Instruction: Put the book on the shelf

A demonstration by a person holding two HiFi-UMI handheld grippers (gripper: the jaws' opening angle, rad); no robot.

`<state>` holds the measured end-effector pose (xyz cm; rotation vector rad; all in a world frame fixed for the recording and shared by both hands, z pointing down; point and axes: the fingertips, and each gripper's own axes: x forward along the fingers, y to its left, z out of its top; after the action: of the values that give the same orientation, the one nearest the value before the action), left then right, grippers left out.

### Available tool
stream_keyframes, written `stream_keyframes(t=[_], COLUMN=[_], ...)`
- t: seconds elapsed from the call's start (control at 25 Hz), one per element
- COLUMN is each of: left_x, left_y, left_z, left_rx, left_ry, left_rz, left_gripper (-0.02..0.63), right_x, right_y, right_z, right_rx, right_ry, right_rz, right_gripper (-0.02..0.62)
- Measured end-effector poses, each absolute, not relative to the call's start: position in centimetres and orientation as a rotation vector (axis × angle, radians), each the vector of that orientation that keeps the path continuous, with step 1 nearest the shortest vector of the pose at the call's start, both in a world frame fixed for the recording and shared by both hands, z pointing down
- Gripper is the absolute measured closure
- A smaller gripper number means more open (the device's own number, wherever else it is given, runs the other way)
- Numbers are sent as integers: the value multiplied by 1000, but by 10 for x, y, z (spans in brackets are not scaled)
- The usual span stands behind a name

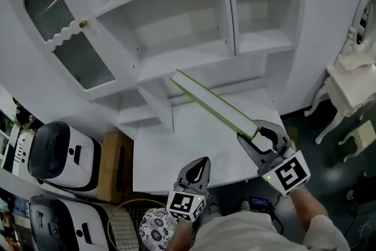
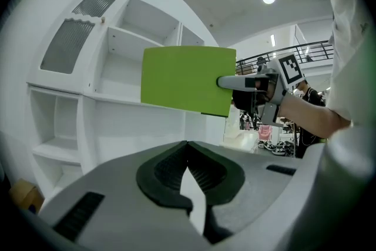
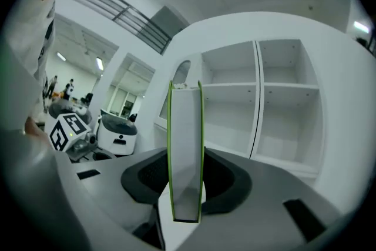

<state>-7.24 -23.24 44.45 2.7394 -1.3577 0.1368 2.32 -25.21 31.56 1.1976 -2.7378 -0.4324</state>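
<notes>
I am holding the book [image 1: 214, 104] in the air over the bench [image 1: 188, 144], not yet on the shelf [image 1: 182, 59]. It is thin and flat, with smooth lime-green covers and a pale page block. From my right hand-held gripper [image 1: 254, 138] at 4 o'clock it is reaching out toward 11 o'clock, where the open compartments lie. The jaws are clamping across both covers at the near end. In the right gripper view the book is standing on edge, which I judge suits sliding it upright between the boards. The shelf is white, matte and square-celled. My left hand-held gripper [image 1: 198, 166] is waiting at 6 o'clock, jaws together on nothing, well apart from the book.
</notes>
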Motion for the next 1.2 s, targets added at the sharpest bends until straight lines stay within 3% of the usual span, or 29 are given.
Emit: stream_keyframes(t=[0.6, 1.2], left_x=[-111, -117], left_y=[-246, -256], left_z=[448, 458], left_rx=[2743, 2709], left_ry=[-1325, -1316], left_rz=[154, 221], left_gripper=[603, 603], right_x=[-9, -17], right_y=[-272, -276], right_z=[222, 145], right_rx=[1067, 994], right_ry=[-2243, -2031], right_rz=[-1079, -1368], right_gripper=[451, 451])
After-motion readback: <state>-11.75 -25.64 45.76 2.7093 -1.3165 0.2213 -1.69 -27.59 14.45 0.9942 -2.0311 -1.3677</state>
